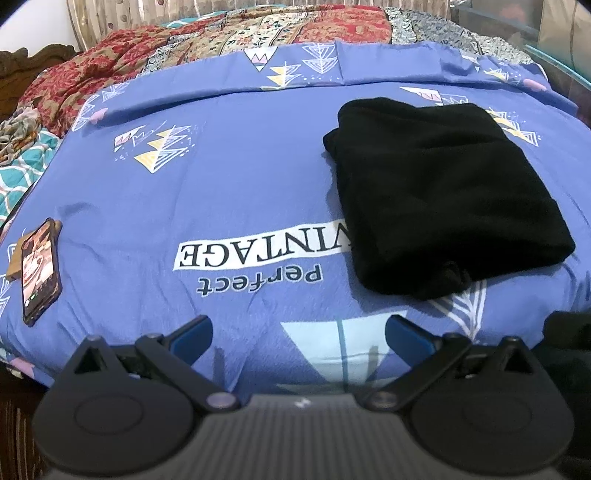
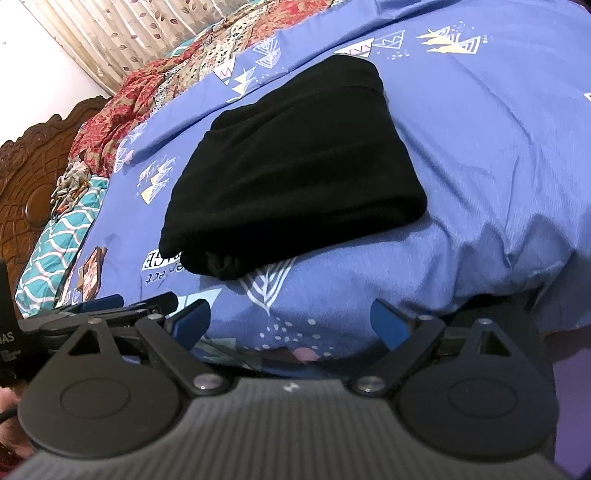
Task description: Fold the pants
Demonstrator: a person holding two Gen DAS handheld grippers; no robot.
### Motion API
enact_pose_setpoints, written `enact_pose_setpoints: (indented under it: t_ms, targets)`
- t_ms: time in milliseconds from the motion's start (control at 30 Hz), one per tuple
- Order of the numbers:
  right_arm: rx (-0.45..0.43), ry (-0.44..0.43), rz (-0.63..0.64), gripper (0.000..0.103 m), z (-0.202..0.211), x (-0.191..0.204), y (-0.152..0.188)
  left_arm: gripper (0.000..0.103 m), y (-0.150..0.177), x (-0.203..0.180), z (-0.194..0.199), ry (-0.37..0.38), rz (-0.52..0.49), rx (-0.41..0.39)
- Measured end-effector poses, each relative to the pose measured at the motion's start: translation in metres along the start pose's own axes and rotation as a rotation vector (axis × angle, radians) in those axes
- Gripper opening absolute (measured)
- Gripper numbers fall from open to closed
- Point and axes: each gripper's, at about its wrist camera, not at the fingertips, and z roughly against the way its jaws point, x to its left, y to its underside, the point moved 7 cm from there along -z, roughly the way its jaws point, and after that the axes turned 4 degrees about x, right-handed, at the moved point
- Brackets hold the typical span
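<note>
The black pants (image 1: 439, 192) lie folded into a compact rectangle on the blue printed bedsheet (image 1: 240, 177), right of centre in the left wrist view. My left gripper (image 1: 299, 334) is open and empty, held back from the pants near the bed's front edge. In the right wrist view the folded pants (image 2: 295, 166) lie ahead and left of centre on the sheet (image 2: 480, 147). My right gripper (image 2: 291, 321) is open and empty, short of the pants at the bed's front edge. The left gripper (image 2: 110, 306) shows at the left edge of that view.
A phone (image 1: 38, 269) lies on the sheet at the left, on a small brown object. Patterned red and floral blankets (image 1: 258, 33) are bunched at the far side. A carved wooden headboard (image 2: 29, 166) stands at the left. A curtain (image 2: 122, 37) hangs behind.
</note>
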Motion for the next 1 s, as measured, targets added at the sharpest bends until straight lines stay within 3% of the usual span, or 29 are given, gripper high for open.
enact_pose_setpoints:
  t_ms: [1000]
  targets:
    - [0.050, 0.060, 0.062, 0.095, -0.014, 0.013, -0.002, 0.103, 0.010, 0.013, -0.038, 0.035, 0.045, 0.090]
